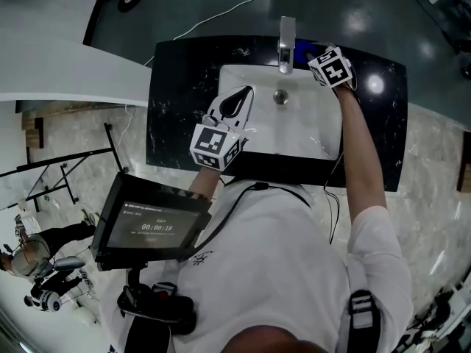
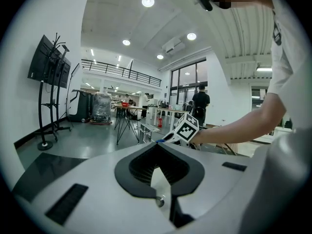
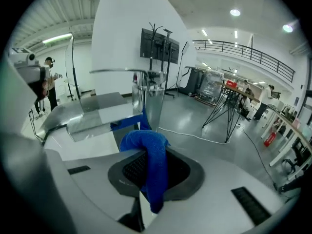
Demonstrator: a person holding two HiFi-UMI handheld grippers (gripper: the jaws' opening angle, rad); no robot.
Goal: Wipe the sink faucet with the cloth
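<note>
The chrome faucet (image 1: 285, 46) stands at the back of the white sink basin (image 1: 309, 134), set in a black counter (image 1: 176, 101). My right gripper (image 1: 309, 53) is just right of the faucet, shut on a blue cloth (image 3: 151, 165) that drapes over its jaws. In the right gripper view the faucet (image 3: 146, 99) rises directly ahead of the cloth, close to it; whether they touch I cannot tell. My left gripper (image 1: 249, 90) hovers over the basin's left side, jaws shut and empty (image 2: 157, 144). The left gripper view shows the right gripper's marker cube (image 2: 186, 128).
The drain (image 1: 280, 96) lies below the faucet. A tablet (image 1: 151, 226) hangs at the person's chest. A white cable (image 1: 221, 13) runs on the floor behind the counter. A screen on a stand (image 2: 48, 67) and a standing person (image 2: 200, 101) are farther off.
</note>
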